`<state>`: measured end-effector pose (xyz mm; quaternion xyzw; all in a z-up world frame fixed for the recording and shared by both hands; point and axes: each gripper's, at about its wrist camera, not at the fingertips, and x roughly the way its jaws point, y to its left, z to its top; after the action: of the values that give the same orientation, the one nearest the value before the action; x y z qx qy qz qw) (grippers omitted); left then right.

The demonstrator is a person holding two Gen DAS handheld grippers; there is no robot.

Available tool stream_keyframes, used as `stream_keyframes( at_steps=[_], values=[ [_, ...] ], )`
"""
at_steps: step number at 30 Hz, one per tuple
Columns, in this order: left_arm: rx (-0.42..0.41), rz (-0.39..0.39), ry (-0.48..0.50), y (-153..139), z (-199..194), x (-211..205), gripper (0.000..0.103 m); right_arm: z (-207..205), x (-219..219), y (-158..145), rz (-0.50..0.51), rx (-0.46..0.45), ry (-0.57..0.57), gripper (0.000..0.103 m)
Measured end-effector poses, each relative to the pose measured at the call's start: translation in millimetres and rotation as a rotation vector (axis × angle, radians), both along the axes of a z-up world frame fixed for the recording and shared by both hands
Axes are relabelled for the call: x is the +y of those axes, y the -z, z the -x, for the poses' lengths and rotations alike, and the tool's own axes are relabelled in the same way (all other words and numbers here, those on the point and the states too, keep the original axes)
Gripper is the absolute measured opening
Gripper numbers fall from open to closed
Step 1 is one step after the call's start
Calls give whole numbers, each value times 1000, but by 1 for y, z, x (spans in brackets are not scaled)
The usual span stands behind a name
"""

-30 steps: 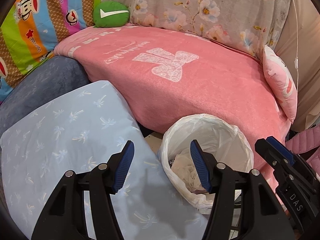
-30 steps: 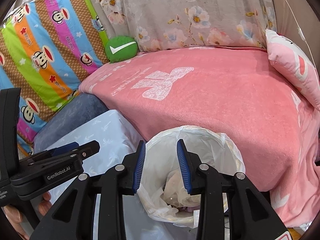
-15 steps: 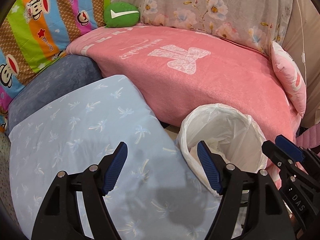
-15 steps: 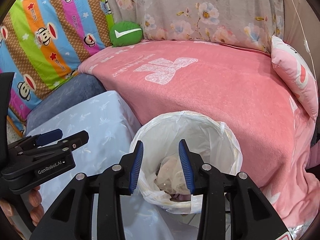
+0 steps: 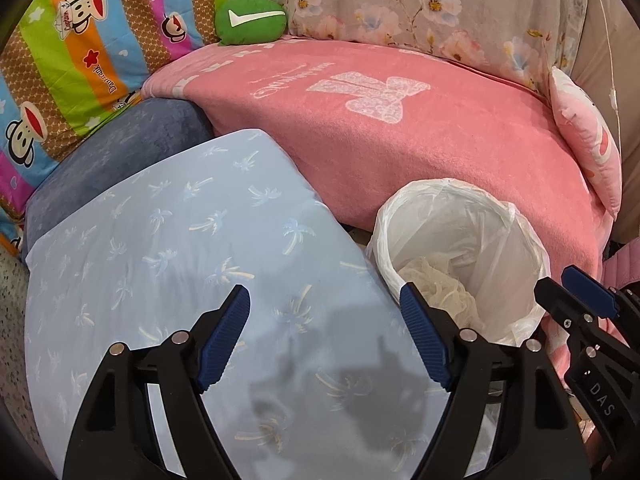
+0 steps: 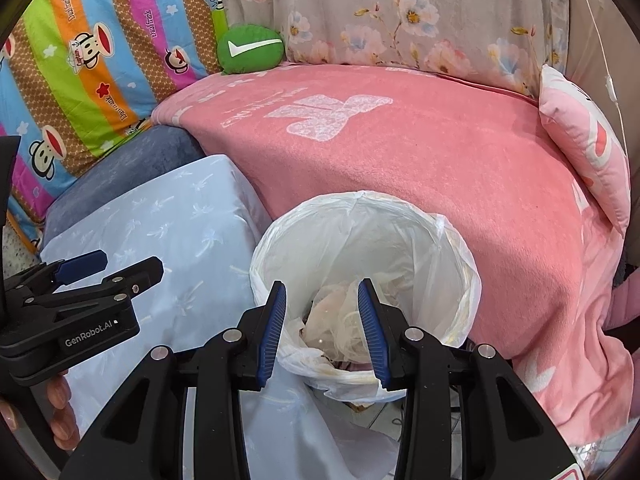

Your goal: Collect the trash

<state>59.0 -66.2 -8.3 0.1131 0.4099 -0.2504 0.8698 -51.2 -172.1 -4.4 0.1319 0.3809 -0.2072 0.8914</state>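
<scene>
The left gripper (image 5: 325, 334), jaws opening and empty, is seen over a pale-blue palm-print cushion (image 5: 168, 248); the lined waste bin (image 6: 362, 264) stands beside the pink blanket (image 6: 420, 152); crumpled wrappers (image 6: 340, 320) are shown fully only between the right gripper (image 6: 322, 332)'s narrowly parted, empty jaws.

Sofa (image 5: 160, 136): pink blanket (image 5: 440, 152), green cushion (image 5: 250, 20) on top.

Bright, even light; sharp frames, fisheye-bent edges, dark vignetted corners.

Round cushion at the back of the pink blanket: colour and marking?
Round cushion: green with a white tick mark. Clearest in the right wrist view.
</scene>
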Motion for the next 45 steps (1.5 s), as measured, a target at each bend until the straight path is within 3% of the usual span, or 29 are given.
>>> stream_keyframes(
  at_steps=[13, 25, 31, 35, 45],
  values=[
    [-16, -34, 5, 8, 18, -3, 80, 14, 6, 11, 16, 28, 16, 46],
    [-22, -56, -14, 14, 24, -4, 88, 23, 8, 13, 50, 41, 52, 69],
    [-14, -66, -22, 17, 25, -4, 89, 25, 2, 17, 37, 53, 68, 70],
    [-6, -70, -26, 19, 24, -5, 90, 26, -1, 19, 29, 57, 79, 85],
    [-12, -75, -33, 20, 26, -6, 91, 29, -2, 21, 35, 76, 103, 88]
  ],
)
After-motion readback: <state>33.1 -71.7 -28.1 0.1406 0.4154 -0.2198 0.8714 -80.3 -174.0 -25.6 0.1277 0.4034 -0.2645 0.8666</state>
